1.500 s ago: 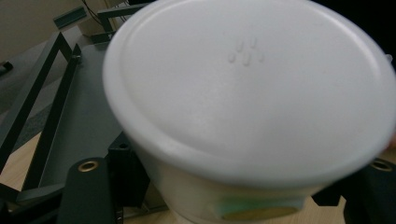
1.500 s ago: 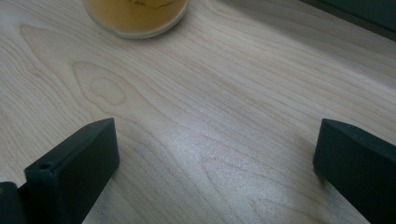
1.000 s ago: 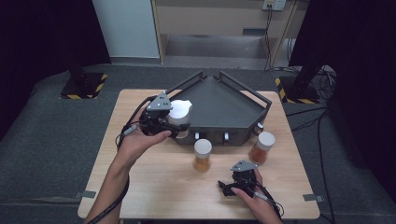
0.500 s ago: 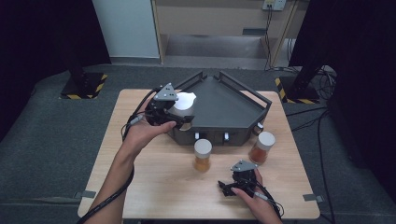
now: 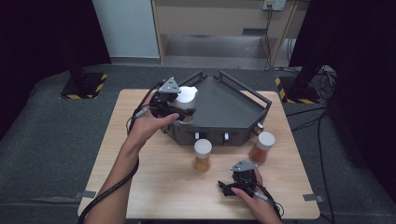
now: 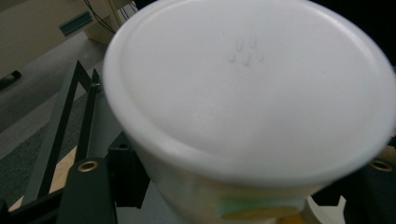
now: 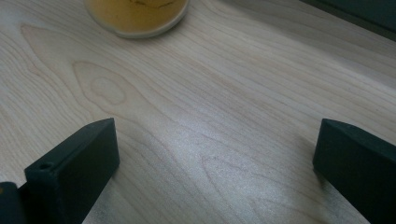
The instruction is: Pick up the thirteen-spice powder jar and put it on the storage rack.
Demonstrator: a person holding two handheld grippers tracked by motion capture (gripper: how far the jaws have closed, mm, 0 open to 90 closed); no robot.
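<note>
While the white-lidded jar (image 5: 186, 99) was held over the left corner of the dark grey three-cornered tray (image 5: 224, 109), its round lid (image 6: 247, 88) faced the left gripper view at close range, with a strip of green and orange label showing beneath the rim. From above, the left gripper (image 5: 173, 106) had its jaws clamped on this jar at the tray's left wall, and the person's left hand (image 5: 148, 122) wrapped the gripper body from the near side. Black jaw parts (image 6: 88, 191) flanked the jar at the lower left of the left gripper view, and the tray's rail (image 6: 65, 121) ran behind them.

Two further jars stood on the wooden table (image 5: 154, 186) just in front of the tray: one with a white lid and orange contents (image 5: 202, 155) near the tray's front wall, another with darker orange contents (image 5: 262, 147) beside the tray's right front corner. The right gripper (image 5: 233, 184) rested low on the table near the front edge, held by the right hand (image 5: 254, 203). Its jaws stood wide apart over bare wood in the right gripper view, with the base of an orange jar (image 7: 137, 16) well ahead of them.
</note>
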